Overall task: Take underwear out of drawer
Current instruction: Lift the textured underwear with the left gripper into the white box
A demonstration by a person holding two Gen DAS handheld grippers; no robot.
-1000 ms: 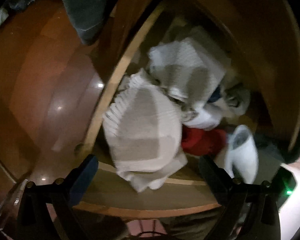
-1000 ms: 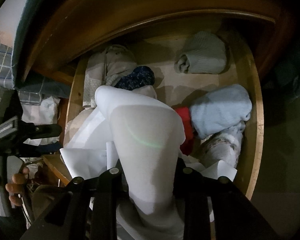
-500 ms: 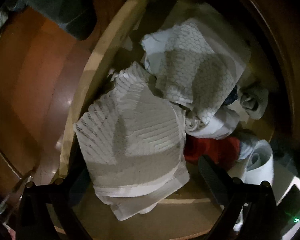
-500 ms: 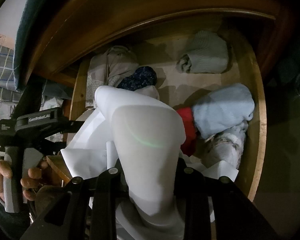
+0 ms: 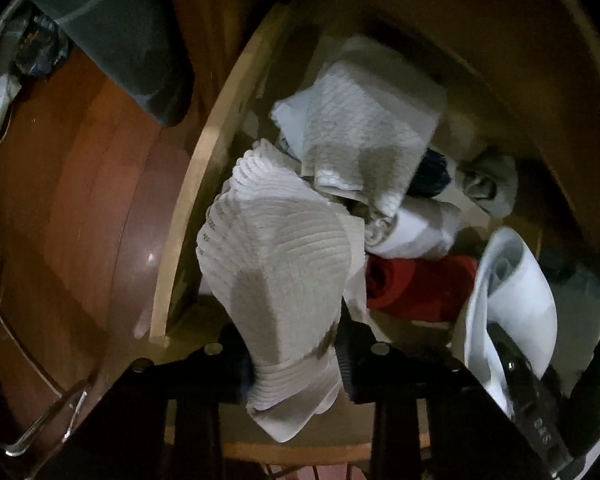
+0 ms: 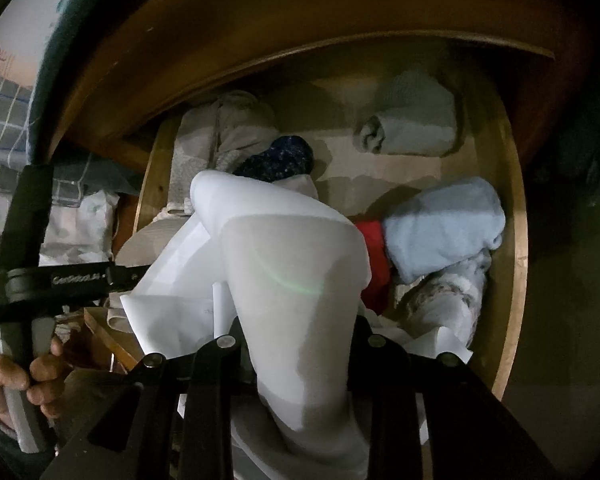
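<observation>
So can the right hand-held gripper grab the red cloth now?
Probably not: the right hand-held gripper is already shut on a white garment, which also covers part of the red cloth.

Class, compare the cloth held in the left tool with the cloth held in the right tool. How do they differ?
The ribbed white garment in the left tool has raised ridges; the smooth white garment in the right tool looks plain. The ribbed one shows a scalloped edge; the smooth one is rolled into a tube. Both are pale and pinched between closed jaws over the drawer.
</observation>
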